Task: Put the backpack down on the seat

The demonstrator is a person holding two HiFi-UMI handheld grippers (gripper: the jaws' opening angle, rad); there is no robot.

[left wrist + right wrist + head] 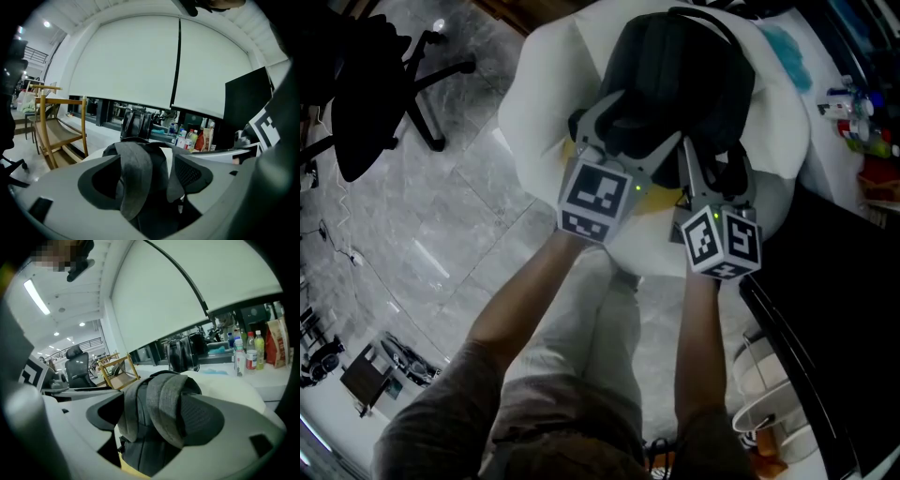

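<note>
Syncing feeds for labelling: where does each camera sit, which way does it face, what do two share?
Head view: on the person's head, facing steeply down at the black fabric backpack on the white cushioned seat; forearms, left gripper, right gripper show.
Left gripper view: rides that gripper, looking along its parted jaws at a grey strap.
Right gripper view: likewise; jaws parted round a strap.
All share the backpack.

Open-plan office or lab workspace. A black swivel office chair (366,84) stands on glossy grey stone floor tiles (450,216), well left of the left gripper (628,131). Ahead of it hang wide white roller blinds (131,61), with clustered plastic drink bottles (190,138) below.
</note>
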